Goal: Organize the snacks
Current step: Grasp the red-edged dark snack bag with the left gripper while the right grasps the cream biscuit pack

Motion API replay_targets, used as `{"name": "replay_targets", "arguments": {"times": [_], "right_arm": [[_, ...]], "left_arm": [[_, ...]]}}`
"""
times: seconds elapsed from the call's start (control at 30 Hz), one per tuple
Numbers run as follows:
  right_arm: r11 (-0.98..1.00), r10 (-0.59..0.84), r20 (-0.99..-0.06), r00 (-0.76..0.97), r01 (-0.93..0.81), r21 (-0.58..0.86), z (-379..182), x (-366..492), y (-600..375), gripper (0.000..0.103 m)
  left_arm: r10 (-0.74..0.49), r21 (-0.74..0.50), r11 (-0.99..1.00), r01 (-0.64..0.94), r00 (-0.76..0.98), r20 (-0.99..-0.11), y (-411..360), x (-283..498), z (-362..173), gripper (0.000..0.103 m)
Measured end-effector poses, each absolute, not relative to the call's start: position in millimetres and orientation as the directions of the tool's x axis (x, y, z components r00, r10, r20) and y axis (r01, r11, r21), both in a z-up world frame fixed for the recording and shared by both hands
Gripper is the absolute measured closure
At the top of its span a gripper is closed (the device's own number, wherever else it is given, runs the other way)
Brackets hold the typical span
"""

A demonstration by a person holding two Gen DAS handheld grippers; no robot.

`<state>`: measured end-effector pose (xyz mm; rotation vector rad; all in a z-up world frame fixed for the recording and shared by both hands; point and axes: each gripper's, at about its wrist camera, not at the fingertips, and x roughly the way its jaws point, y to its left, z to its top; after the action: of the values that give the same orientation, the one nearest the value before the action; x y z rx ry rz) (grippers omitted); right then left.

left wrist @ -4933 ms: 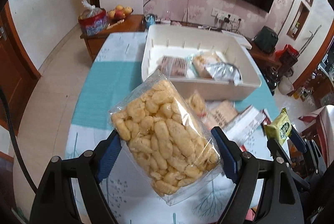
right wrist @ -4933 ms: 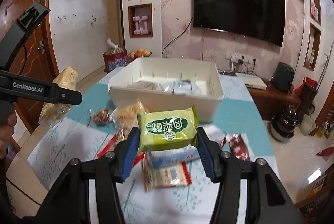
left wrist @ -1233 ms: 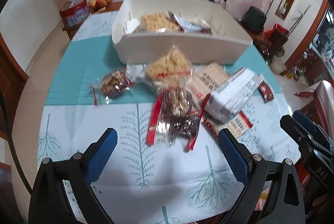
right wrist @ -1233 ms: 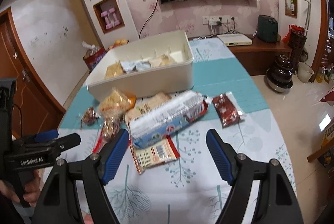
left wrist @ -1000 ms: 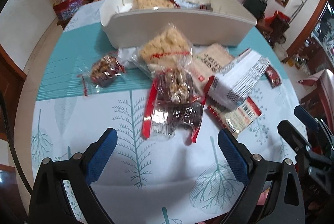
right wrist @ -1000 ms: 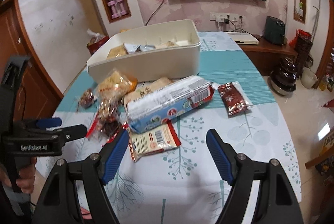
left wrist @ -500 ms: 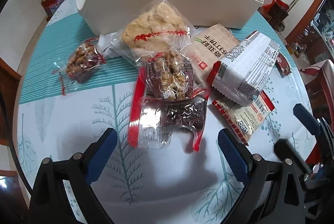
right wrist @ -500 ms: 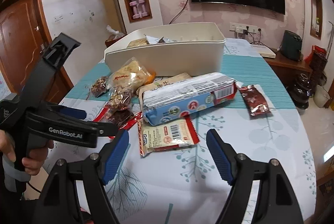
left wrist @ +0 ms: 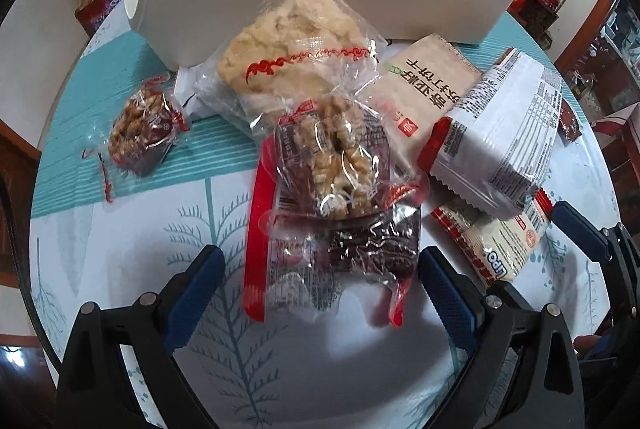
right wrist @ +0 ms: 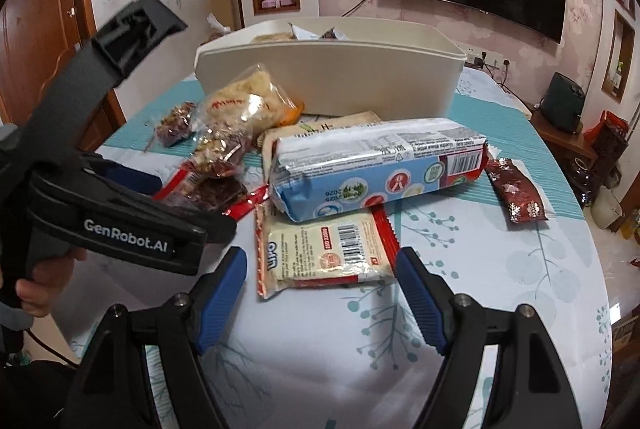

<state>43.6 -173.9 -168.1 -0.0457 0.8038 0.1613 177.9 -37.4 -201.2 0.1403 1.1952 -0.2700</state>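
Left tongs gape, tilted steeply over the red-edged packet; right tongs (also open) flank the Lipo packet.

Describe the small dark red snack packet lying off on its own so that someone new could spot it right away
Start at the big white bin on the table, then drop to the long blue and white biscuit pack in front of it. Just past that pack's barcode end lies the dark red packet, alone on the tablecloth, with silvery snowflakes.
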Motion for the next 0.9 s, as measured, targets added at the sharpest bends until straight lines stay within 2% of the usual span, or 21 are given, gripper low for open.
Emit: {"name": "replay_targets", "arguments": {"times": [0.23, 0.6, 0.77, 0.9], "right_arm": [[0.988, 0.109, -0.731, 0.674, -0.156, 0.003, -177, 50, -173, 0.024], [0.988, 0.077, -0.748, 0.659, -0.152, -0.032, -181, 59, -169, 0.022], [0.988, 0.074, -0.748, 0.659, -0.148, -0.033, -181, 60, -169, 0.023], [0.988, 0.074, -0.744, 0.665, -0.149, -0.035, -181, 59, -168, 0.029]], "left_arm": [[-0.128, -0.021, 0.958, 0.287, 0.358, -0.925, -49, 192, -203, 0.007], [-0.151, -0.023, 0.949, 0.314, 0.39, -0.908, -74, 197, -197, 0.026], [-0.159, -0.022, 0.945, 0.326, 0.4, -0.903, -74, 184, -192, 0.041], [-0.157, -0.017, 0.945, 0.327, 0.406, -0.9, -66, 173, -191, 0.044]]}}
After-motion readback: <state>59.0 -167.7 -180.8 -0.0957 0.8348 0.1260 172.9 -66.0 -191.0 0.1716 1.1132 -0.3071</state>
